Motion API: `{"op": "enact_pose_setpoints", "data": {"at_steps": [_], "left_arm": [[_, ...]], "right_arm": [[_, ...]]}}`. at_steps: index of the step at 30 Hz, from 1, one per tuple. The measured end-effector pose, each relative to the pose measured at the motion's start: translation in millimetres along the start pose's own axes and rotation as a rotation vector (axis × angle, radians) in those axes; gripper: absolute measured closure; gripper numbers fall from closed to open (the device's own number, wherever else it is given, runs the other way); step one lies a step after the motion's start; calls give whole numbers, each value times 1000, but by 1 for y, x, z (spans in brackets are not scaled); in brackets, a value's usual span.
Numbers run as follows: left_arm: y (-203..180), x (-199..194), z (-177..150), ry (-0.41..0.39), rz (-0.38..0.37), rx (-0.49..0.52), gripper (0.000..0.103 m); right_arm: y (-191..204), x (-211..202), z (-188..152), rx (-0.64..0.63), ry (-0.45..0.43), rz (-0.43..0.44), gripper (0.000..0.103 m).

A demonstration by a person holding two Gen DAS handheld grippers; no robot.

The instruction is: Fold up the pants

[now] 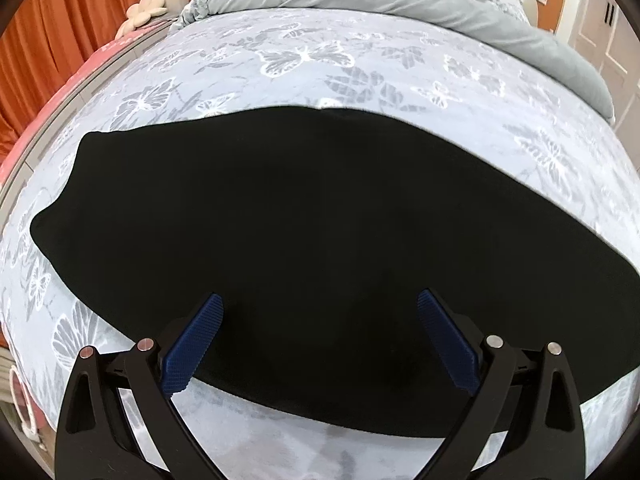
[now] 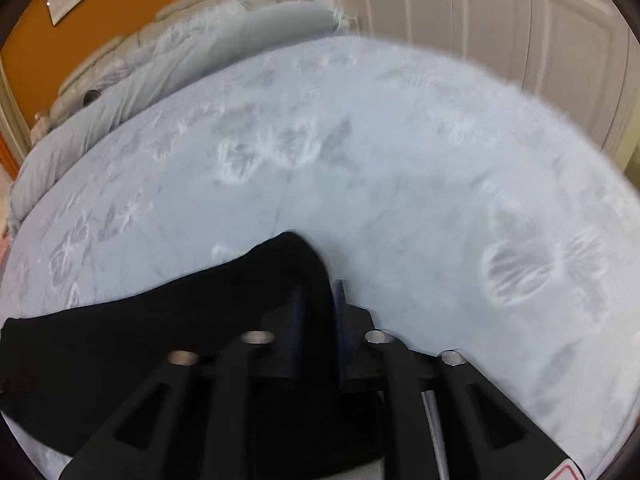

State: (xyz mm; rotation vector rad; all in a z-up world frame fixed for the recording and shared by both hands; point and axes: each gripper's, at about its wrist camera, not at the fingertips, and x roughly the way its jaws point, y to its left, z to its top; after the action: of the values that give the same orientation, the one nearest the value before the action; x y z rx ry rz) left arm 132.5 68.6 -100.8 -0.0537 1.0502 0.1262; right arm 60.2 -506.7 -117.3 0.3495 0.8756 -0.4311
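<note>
Between the right gripper (image 2: 316, 300)'s jaws, a raised fold of the black pants (image 1: 280, 216) appears pinched; the blur leaves the grip unsure. Over the cloth's near edge the left gripper (image 1: 320, 340) hangs wide open. Pants lie folded lengthwise on the bed (image 1: 400, 80), judging by outline; cross folds remain. No containers visible.

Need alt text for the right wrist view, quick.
The right gripper pinches a raised fold of black pants between its fingers, on a pale blue butterfly-print bedspread. A grey duvet is bunched at the far end.
</note>
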Motion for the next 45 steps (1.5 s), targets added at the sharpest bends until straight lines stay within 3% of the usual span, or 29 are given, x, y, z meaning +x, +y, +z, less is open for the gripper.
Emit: {"op": "enact_pose_setpoints", "data": {"at_steps": [4,6,10,11,12,13,14,15,17,20,22,23,28,33,36,41,45], "left_arm": [[11,-7,2,-25,-8,-38,7],[21,-11,5,-44,0,-69,7],[45,-13,7,-38,4,-131,7],[49,-13,7,-35,4,-136,7],[54,-13,6,-28,15,-132,7],[55,-11,5,-21,29,-124,7],[57,-9,3,-7,44,-112,7],[58,-5,1,13,61,-98,7],[65,3,-5,54,86,-90,7],[73,6,-13,82,69,-87,7],[76,2,-17,69,71,-67,7],[77,0,-18,64,72,-59,7],[91,-13,-23,41,52,-61,7],[104,-29,-22,-12,68,-90,7],[112,-40,-21,-36,39,-131,7],[115,-52,-20,-79,58,-134,7],[122,-52,-19,-73,48,-145,7]], "right_arm": [[-1,-50,-3,-19,-104,-22,40],[-10,-48,-12,12,-45,-28,40],[-32,-16,-33,168,151,66,38],[-32,-13,-36,172,138,68,37],[-28,-14,-35,158,127,61,39],[-24,-15,-36,138,128,63,62],[-19,-16,-37,127,127,85,78],[-16,-17,-35,145,135,134,85],[-11,-29,-29,165,98,147,87],[-6,-60,-16,173,-31,178,87],[-13,-33,-22,168,55,90,88],[-20,-8,-33,206,161,72,88],[-12,-35,-26,246,77,133,87],[42,-87,-14,176,-38,303,87],[105,-120,-13,57,-93,438,87],[213,-144,-31,-142,-94,597,87],[281,-144,-50,-272,-58,648,87]]}}
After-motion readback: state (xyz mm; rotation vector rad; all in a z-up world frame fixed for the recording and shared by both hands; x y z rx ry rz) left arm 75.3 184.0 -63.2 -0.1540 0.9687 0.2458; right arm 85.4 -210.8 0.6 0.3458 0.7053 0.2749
